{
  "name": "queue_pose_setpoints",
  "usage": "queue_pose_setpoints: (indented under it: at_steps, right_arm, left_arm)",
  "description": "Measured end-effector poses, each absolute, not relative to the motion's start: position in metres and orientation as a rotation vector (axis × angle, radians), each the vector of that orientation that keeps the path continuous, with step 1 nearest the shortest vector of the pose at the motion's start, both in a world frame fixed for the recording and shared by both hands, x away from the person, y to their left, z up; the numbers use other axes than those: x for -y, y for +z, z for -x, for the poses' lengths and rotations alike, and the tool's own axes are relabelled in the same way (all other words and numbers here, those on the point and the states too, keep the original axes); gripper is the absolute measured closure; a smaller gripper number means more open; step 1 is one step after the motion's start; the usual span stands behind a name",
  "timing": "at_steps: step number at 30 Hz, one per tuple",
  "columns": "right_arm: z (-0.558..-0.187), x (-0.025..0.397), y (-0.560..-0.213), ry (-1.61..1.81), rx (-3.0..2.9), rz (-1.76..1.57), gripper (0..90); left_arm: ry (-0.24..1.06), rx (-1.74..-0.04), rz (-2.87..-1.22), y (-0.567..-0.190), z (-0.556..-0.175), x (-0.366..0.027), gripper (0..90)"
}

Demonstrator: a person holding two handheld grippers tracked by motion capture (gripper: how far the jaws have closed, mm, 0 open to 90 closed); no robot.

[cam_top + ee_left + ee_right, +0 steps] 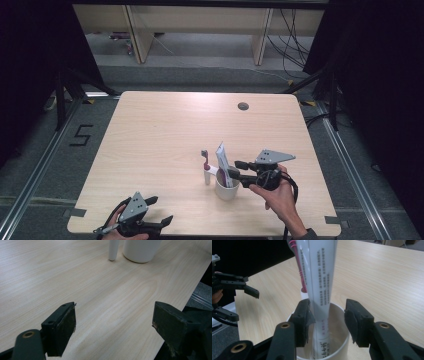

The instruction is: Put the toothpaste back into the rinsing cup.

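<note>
1. Right gripper (pixel 327 322) sits over the white cup (pixel 337 312), jaws apart w/ the toothpaste tube (pixel 320 277) standing between them. One pad (pixel 305 315) touches or nearly touches the tube's edge; the other pad is well clear. So nothing is clamped.
2. Tube stands tall in the cup and leans toward the near pad. Risk: if the gripper pulls back w/ that pad dragging on it, the tube tips over the rim or takes the cup w/ it.
3. Cup looks light and isn't held by anything. A knock from either finger probably slides or topples it.
4. Pink-and-white toothbrush (pixel 205 167) stands just beyond the fingers, beside the cup, upright on its end outside the rim. Any bump to the cup or a sideways swing prob. knocks it flat.
5. Left gripper (pixel 113 327) hangs wide open near the table (pixel 75 277) edge, holding nothing, well short of the cup, so it gives no steadying help.
</note>
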State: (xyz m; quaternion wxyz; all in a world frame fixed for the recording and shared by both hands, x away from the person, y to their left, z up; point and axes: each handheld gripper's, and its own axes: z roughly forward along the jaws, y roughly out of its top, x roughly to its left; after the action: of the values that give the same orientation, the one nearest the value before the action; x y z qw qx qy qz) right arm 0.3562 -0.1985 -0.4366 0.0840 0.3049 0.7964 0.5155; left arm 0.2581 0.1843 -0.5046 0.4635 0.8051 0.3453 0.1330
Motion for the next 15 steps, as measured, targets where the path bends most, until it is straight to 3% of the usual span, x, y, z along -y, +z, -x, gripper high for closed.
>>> queue_pose_setpoints:
  at_steps: [15]
  right_arm:
    - [-0.358, 0.231, -0.430, 1.536, -2.291, -1.012, 48.0]
  left_arm:
    - [0.330, -0.850, -1.979, -0.505, -0.258, -0.184, 18.7]
